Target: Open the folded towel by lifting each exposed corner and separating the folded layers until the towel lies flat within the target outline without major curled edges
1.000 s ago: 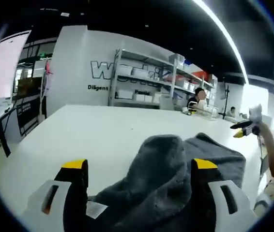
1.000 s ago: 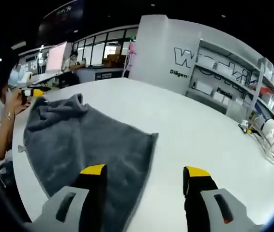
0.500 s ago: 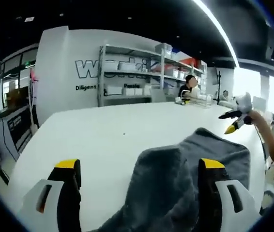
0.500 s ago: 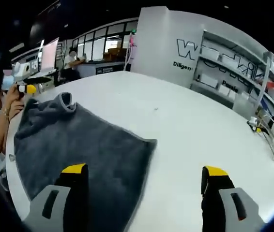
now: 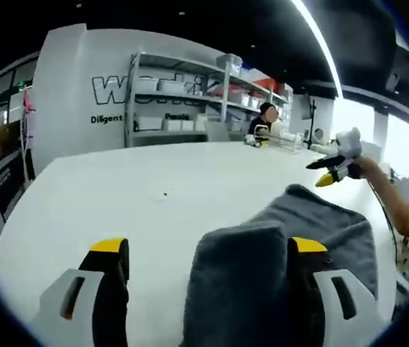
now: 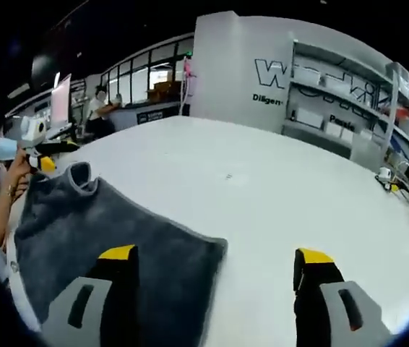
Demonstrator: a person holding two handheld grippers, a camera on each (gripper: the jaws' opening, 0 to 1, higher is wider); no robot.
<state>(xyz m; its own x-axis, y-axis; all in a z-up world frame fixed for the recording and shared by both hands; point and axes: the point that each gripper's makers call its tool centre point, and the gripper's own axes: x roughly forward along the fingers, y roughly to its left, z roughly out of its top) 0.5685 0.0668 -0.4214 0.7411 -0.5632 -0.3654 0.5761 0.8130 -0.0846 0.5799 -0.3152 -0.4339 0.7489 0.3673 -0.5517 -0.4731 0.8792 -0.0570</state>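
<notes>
A dark grey towel (image 6: 110, 231) lies on the white table (image 6: 262, 195), spread at my left with one corner (image 6: 79, 173) standing up at its far end. My left gripper (image 6: 44, 159), held in a hand, hovers just beside that raised corner. In the left gripper view the towel (image 5: 313, 224) bulges up in a thick fold (image 5: 237, 282) between the jaws of my left gripper (image 5: 208, 246), which stand wide apart and open. My right gripper (image 6: 215, 254) is open over the towel's near right corner; it also floats above the towel's far edge as the right gripper (image 5: 332, 170).
Metal shelves (image 5: 183, 101) with boxes stand against a white lettered wall (image 6: 233, 65) beyond the table. A person sits at the far end (image 5: 264, 123). A wire rack (image 6: 407, 195) rests on the table at right. Desks and monitors (image 6: 60, 94) line the left side.
Both views have swung with the hands. The towel's fold between the left jaws stands lower than before. The right jaws have spread a little wider, and the towel's near corner sits closer to them.
</notes>
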